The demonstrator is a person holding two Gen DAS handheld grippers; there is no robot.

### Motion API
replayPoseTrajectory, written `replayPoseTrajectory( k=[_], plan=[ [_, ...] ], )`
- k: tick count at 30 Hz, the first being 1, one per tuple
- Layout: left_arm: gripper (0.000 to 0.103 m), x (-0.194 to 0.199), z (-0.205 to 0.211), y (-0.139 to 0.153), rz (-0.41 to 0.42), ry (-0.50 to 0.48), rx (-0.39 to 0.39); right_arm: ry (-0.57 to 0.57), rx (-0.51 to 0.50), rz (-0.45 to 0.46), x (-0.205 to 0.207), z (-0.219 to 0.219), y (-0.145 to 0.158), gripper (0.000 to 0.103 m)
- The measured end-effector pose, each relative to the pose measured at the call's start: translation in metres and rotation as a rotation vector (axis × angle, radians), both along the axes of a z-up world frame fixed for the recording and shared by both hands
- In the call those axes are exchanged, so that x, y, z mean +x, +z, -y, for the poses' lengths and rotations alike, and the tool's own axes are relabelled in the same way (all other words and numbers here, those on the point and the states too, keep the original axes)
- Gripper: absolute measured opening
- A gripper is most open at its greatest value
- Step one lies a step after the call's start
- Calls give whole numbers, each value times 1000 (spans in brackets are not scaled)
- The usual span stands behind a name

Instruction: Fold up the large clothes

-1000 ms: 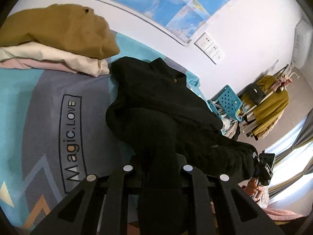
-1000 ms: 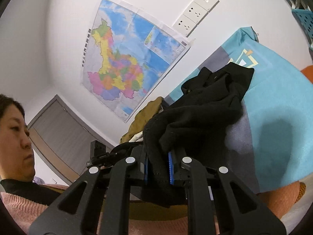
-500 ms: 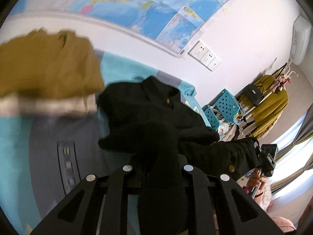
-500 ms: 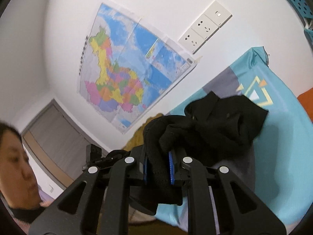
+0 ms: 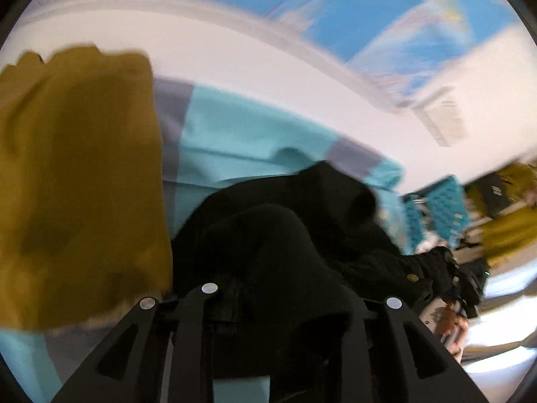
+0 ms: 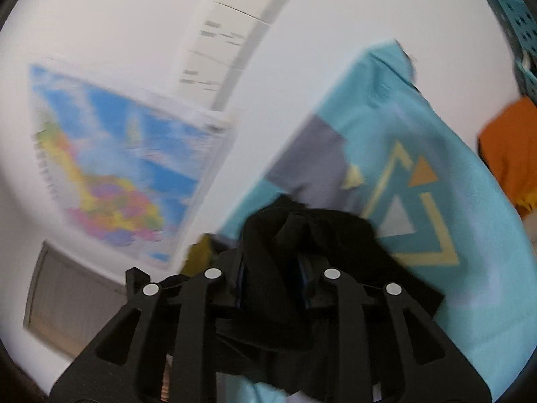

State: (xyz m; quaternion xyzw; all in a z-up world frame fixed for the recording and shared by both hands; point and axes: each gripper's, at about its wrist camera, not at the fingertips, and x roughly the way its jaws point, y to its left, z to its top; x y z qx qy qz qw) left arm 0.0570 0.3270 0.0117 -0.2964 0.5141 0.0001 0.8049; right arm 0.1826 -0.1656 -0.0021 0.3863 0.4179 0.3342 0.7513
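A black knitted garment (image 5: 295, 235) with gold buttons is bunched over the teal and grey bed sheet (image 5: 241, 141). My left gripper (image 5: 268, 288) is shut on a thick fold of it, which hides the fingertips. My right gripper (image 6: 272, 268) is shut on another fold of the same black garment (image 6: 302, 231), close above the sheet (image 6: 436, 181). In the left wrist view the right gripper (image 5: 466, 278) shows at the far right, with the garment stretched toward it. Both views are motion blurred.
A mustard garment (image 5: 77, 174) on a stack of folded clothes sits close at the left. The white wall with a map (image 6: 117, 174) and sockets (image 6: 231, 33) is just behind the bed. Teal crates (image 5: 446, 208) and an orange thing (image 6: 510, 147) lie to the right.
Both grippers have swung forward toward the wall with the black garment, bunching it up. The mustard pile is now much closer on the left, and the person's face has left the right view.
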Motion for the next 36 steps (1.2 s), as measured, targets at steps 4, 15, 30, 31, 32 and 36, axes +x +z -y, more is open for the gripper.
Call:
replayPoseTrajectory(
  k=[4,15,30,31,32,36],
  plan=[
    [24,37,-6,-32,-88,-3,-10,-35,44,-96,25,-4,-20,45],
    [61,-24,-10,-1,137,-36,-98,14,-171,205,-32,-18,42,77],
    [76,-65,115,3,277,-387,311,371,-819,485,-60,-192,0,21],
    [76,-63,122,-3,259,-402,337,377,-818,484,-58,-194,-1,2],
    [75,-56,127,-10,237,-409,351,351,-825,496,-58,-191,2,1],
    [18,-29,137,-29,174,-395,384,182,-737,585,-62,-155,45,0]
  ],
)
